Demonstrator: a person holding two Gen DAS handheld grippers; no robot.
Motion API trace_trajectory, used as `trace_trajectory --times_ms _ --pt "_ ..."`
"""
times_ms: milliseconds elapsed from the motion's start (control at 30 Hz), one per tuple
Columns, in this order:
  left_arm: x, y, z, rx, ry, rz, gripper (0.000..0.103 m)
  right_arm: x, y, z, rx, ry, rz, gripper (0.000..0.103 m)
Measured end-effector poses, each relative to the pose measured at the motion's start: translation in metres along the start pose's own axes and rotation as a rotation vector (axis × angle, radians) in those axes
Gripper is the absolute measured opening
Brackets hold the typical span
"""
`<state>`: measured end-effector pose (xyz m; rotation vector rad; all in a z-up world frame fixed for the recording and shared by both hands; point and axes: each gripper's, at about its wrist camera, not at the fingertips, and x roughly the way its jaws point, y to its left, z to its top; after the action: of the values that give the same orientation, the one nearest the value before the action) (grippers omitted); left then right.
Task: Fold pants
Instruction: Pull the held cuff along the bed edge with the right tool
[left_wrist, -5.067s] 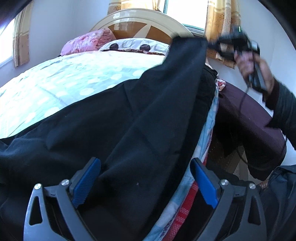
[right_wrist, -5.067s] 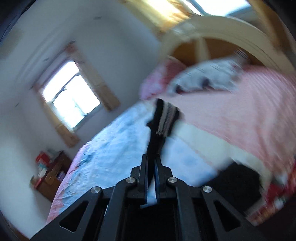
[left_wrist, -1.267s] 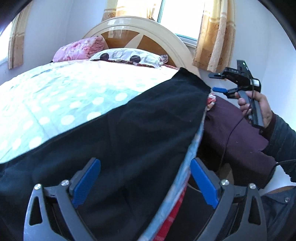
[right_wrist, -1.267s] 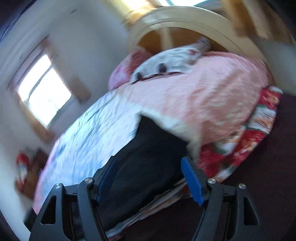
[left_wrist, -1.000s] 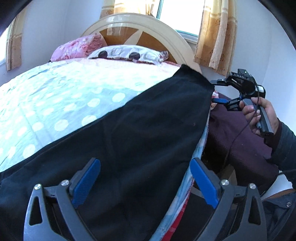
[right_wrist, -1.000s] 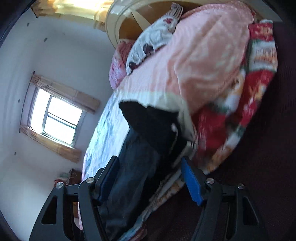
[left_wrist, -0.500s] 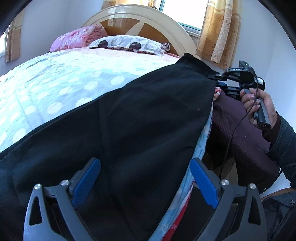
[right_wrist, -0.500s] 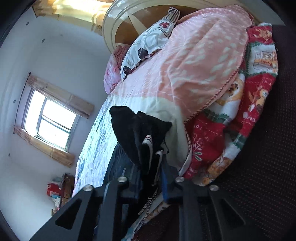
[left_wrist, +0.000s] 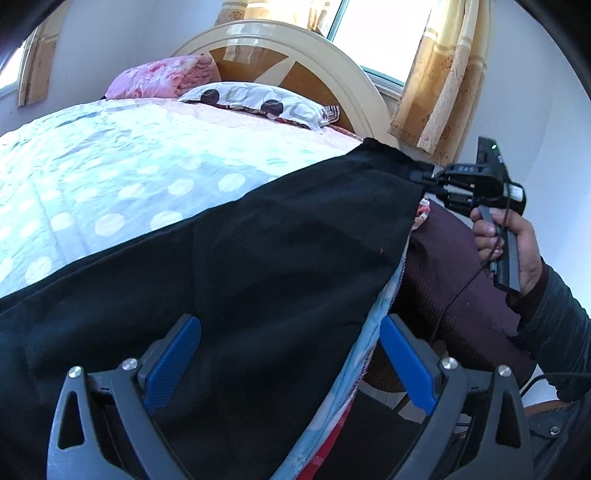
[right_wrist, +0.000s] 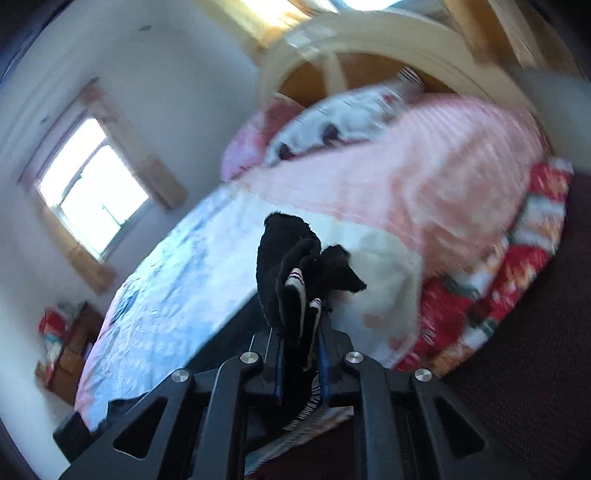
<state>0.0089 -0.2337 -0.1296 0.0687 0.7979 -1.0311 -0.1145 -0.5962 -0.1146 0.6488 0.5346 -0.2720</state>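
Pants (left_wrist: 258, 258), black, are lying spread over the near side of the bed (left_wrist: 110, 177), on the dotted pale-blue cover; their long axis is running from the lower left of the left wrist view up toward the headboard (left_wrist: 295, 62), with one end pointing at the bed's right edge near the curtain (left_wrist: 436, 81). That far end is being pinched by the right gripper (right_wrist: 301, 354): in its own view a bunched wad of black cloth with a striped band is sticking up between the fingers (right_wrist: 277, 363), which are pressed in on it. A second ago those fingers were standing spread around the cloth; they have just been closing and are now clamping it. The person's right hand (left_wrist: 506, 243) is gripping the handle beside the dark maroon surface (left_wrist: 461, 280) at the bedside, and compared with a second ago the held corner is sitting slightly higher off the cover. The left gripper (left_wrist: 290, 354) is hovering over the near part of the pants with its blue fingers (left_wrist: 173, 358) wide apart, not pressing on the cloth, just as in the earlier frames. A spotted pillow (left_wrist: 255, 99) and a pink folded blanket (left_wrist: 159, 77) are lying at the head of the bed
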Motion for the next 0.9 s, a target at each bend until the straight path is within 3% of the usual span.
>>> trace_trajectory --times_ms 67,133,167,200,333,500,633,700,800,833,900 --pt "0.001 0.004 -0.002 -0.014 0.004 0.002 0.100 0.000 -0.017 0.000 0.032 0.010 -0.013 0.019" --pt "0.003 0.009 -0.003 -0.019 0.015 0.019 0.100 0.000 -0.027 0.001 0.057 0.021 -0.002 0.032" --pt "0.003 0.011 -0.003 -0.020 0.023 0.037 0.100 -0.005 -0.028 0.004 0.048 0.003 -0.037 0.047" --pt "0.002 0.013 -0.004 -0.020 0.024 0.046 0.100 -0.012 -0.029 0.008 0.034 -0.029 -0.059 0.053" --pt "-0.007 0.024 -0.008 -0.036 0.017 0.078 0.100 -0.035 -0.024 0.035 -0.030 -0.129 -0.089 0.053" --pt "-0.013 0.043 -0.012 -0.093 0.018 0.121 0.100 0.007 0.003 0.064 -0.174 -0.006 -0.019 0.053" --pt "-0.013 0.038 -0.015 -0.066 0.026 0.135 0.100 0.064 0.001 0.071 -0.184 0.202 0.038 0.053" --pt "-0.013 0.037 -0.017 -0.057 0.030 0.137 0.100 0.071 -0.004 0.073 -0.191 0.202 0.016 0.053" --pt "-0.011 0.038 -0.017 -0.058 0.030 0.138 0.100 0.066 -0.009 0.070 -0.173 0.238 0.104 0.053" --pt "-0.010 0.038 -0.016 -0.057 0.031 0.139 0.100 0.063 -0.005 0.066 -0.195 0.243 0.117 0.053" --pt "-0.010 0.038 -0.016 -0.046 0.035 0.143 0.100 0.054 0.015 0.050 -0.343 0.223 0.059 0.053"
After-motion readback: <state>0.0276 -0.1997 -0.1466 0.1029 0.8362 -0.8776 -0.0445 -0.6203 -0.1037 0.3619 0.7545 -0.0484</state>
